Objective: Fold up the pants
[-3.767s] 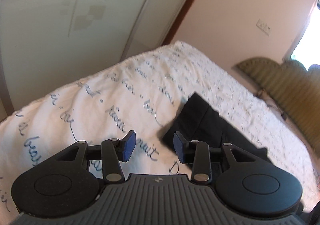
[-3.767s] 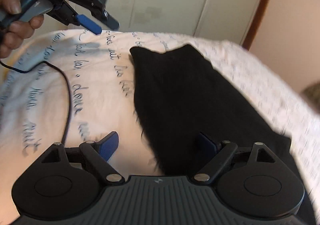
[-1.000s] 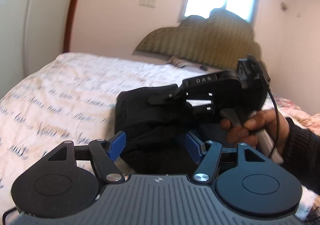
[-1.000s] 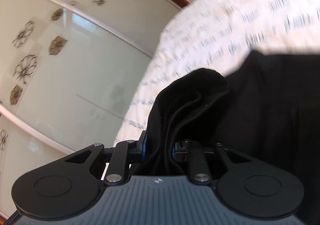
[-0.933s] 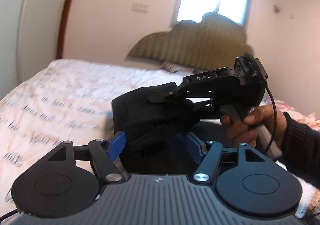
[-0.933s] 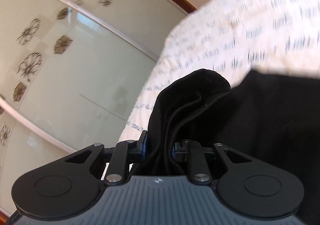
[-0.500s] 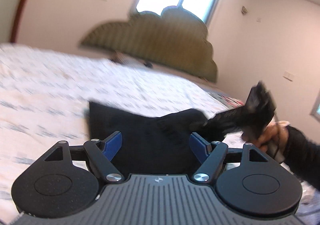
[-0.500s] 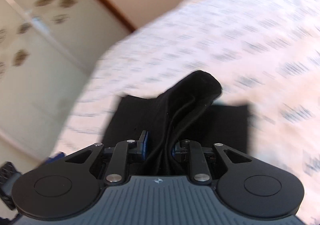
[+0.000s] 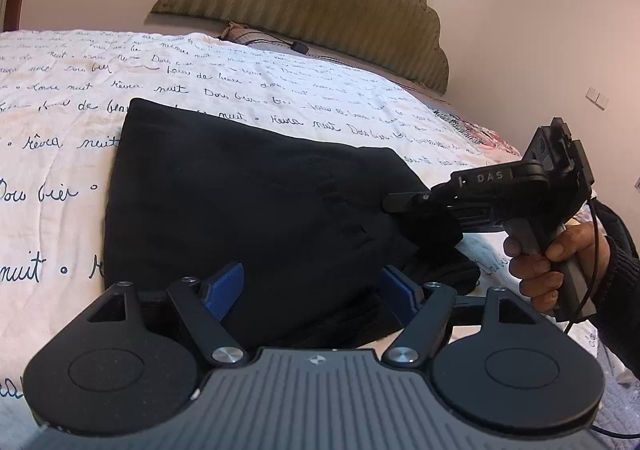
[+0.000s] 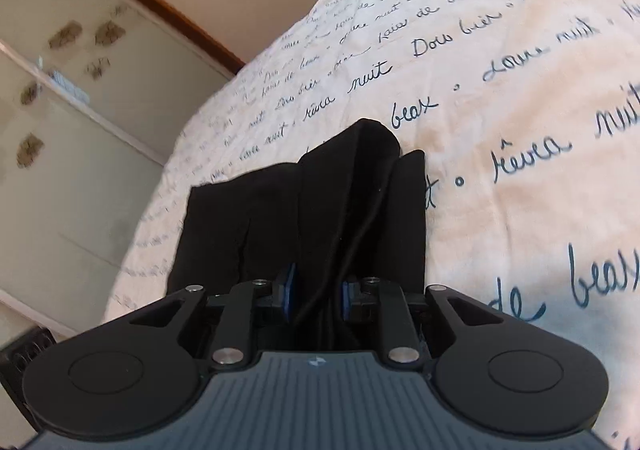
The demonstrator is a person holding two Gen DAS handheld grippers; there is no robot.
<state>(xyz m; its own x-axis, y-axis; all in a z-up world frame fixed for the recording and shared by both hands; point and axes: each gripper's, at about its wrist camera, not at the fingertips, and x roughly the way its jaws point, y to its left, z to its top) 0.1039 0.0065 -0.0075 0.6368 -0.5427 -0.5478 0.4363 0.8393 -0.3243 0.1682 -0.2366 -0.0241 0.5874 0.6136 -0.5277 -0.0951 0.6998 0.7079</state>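
Pinching a bunched fold of the black fabric pants (image 10: 344, 210), right claw (image 10: 316, 290) holds it above the script-printed white bedspread (image 10: 520, 130); left claw (image 9: 308, 286) hovers spread over the near pants edge.

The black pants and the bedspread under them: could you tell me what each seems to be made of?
The pants look like a soft, matte black knit or cotton cloth: no sheen, and they bunch into thick limp folds where the right gripper pinches them. The bedspread looks like a cream, slightly fuzzy quilted cotton printed with dark cursive writing; its puckered surface suggests padding. The exact fibre cannot be told for either.
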